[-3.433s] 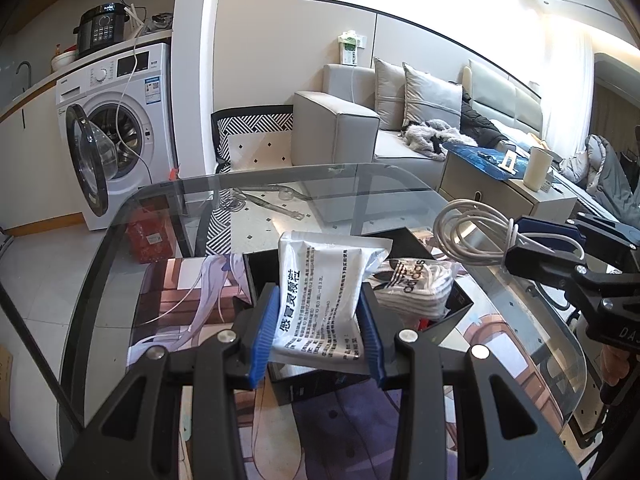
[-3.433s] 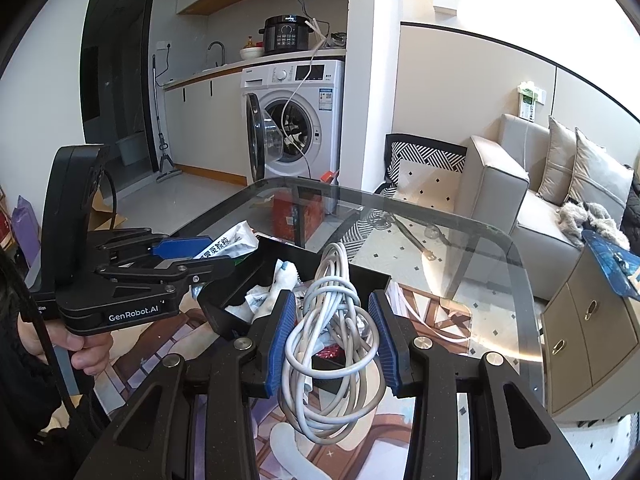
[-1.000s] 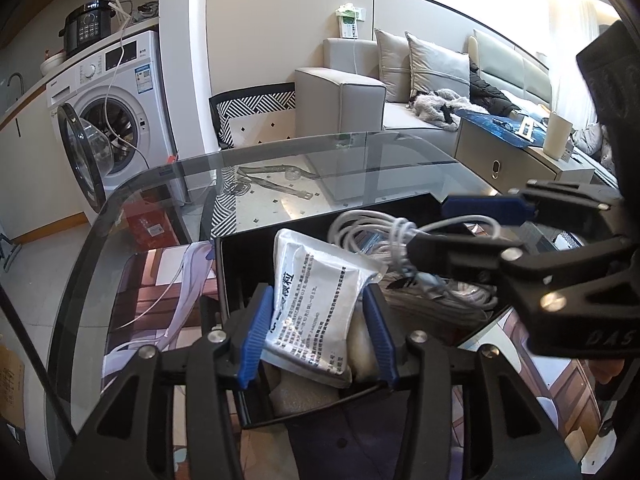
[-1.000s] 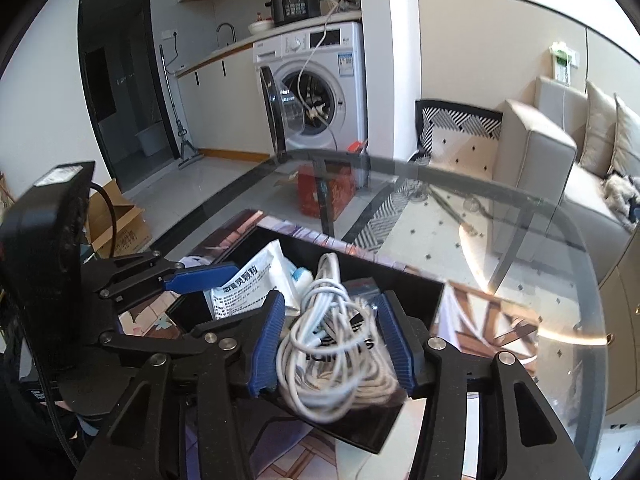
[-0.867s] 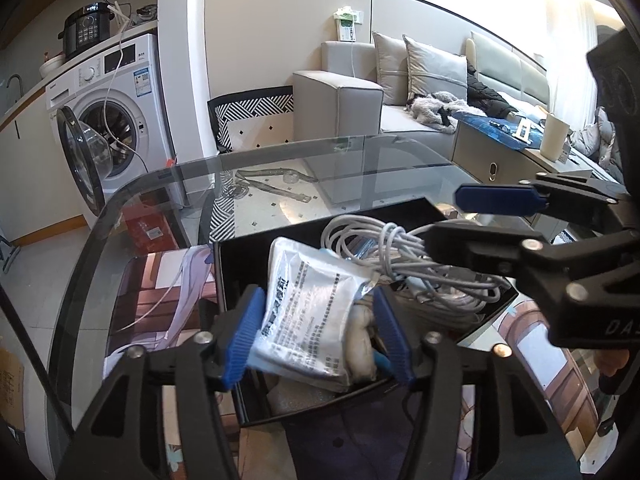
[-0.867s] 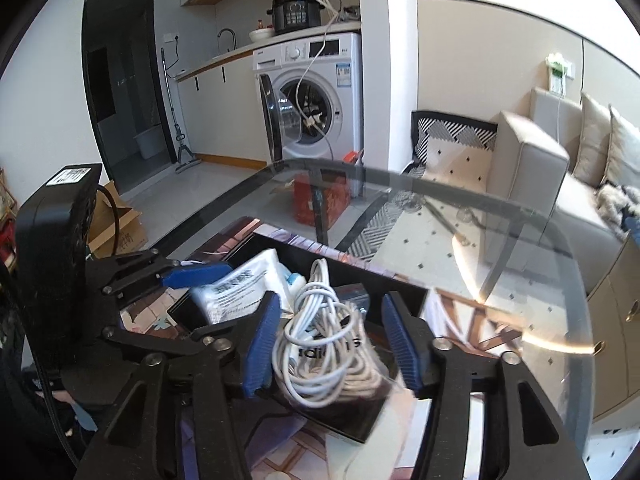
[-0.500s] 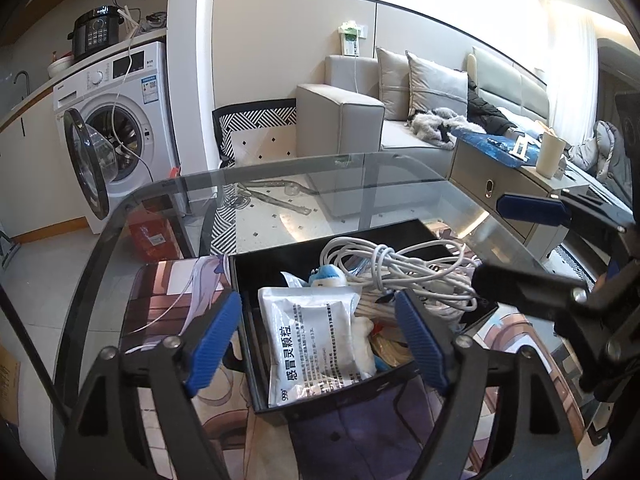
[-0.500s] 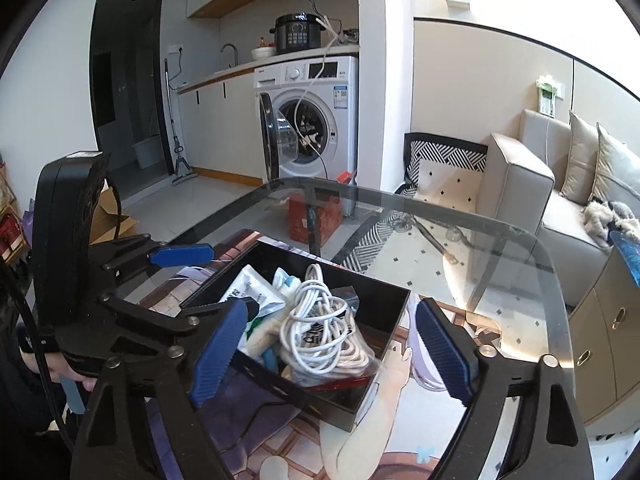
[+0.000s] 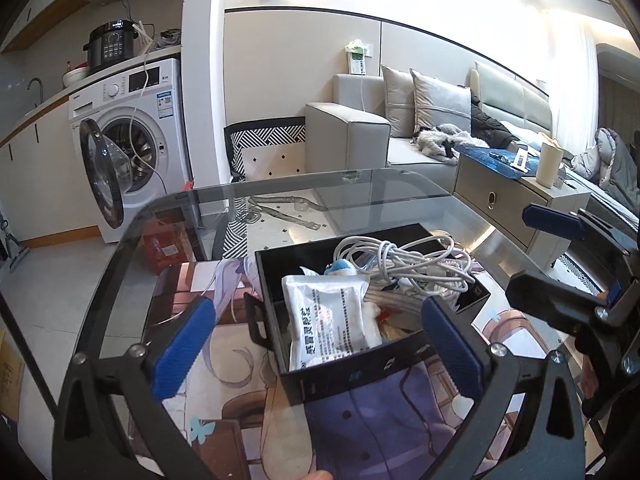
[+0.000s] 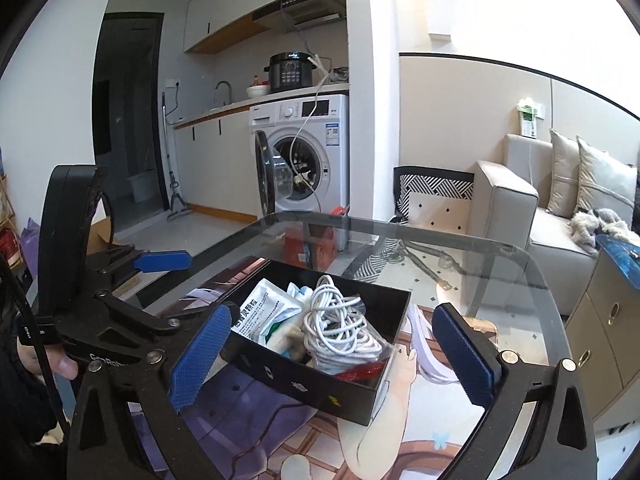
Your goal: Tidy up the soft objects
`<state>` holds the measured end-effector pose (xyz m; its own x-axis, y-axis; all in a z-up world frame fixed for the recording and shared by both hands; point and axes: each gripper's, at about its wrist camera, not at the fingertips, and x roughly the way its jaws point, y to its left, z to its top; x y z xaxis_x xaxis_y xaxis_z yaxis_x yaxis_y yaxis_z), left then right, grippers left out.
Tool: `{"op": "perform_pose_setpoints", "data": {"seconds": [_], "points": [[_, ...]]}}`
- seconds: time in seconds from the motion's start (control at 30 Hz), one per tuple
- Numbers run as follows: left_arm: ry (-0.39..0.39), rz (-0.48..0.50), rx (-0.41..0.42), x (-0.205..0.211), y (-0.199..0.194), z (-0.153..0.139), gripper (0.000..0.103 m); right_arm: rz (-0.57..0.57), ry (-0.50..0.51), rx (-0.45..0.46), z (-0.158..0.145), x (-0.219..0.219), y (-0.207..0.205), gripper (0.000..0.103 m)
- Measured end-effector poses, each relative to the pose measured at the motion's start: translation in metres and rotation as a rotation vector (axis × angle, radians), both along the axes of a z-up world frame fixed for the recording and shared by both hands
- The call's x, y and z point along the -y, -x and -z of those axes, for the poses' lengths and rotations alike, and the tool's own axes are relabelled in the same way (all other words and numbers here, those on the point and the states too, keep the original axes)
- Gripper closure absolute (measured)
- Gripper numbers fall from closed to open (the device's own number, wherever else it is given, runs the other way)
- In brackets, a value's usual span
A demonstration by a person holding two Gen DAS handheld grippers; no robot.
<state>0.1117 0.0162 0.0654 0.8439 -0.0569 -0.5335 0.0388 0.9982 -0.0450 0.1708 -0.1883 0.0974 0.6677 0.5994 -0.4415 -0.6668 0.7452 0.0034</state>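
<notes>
Pouch (image 9: 330,316) and coiled white cable (image 9: 404,262) both lie inside the black box (image 9: 352,376), straight ahead of and below the two claws. The left gripper (image 9: 318,344) has just been opening and stands fully spread, nothing between its blue pads; the pouch sits beyond them, untouched. The right gripper (image 10: 332,354) has likewise just been opening and is wide and empty, the cable (image 10: 340,322) resting past its fingers in the box (image 10: 320,380).

The pouch looks light, limp and a little slick, so I judge it best pinched across its flat width near the middle. The cable seems light but springy; loops would likely slip loose unless the whole bundle is squeezed at its centre.

Under the cable a small blue-and-white soft toy (image 9: 340,270) and something red (image 10: 360,370) crowd the box, leaving little room to reach in. The box rests on a printed mat (image 9: 360,432) over the glass table (image 9: 360,184). To its left the left claw (image 10: 132,280) hangs close by, so the two could knock together. A washing machine (image 10: 304,152) and sofa (image 9: 352,136) stand well beyond.
</notes>
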Motion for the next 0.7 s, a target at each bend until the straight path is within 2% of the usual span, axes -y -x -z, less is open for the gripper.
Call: {"op": "perform_pose_setpoints", "data": {"seconds": [0.53,0.7], "points": [[0.003,-0.060,0.038,-0.015,0.024,0.017,0.000,0.096,-0.045,0.013,0.027,0.009,0.013,0.001],[0.001,-0.063,0.068,-0.016,0.029,0.023,0.000,0.123,-0.040,0.050,0.031,0.011,0.016,0.001]]}}
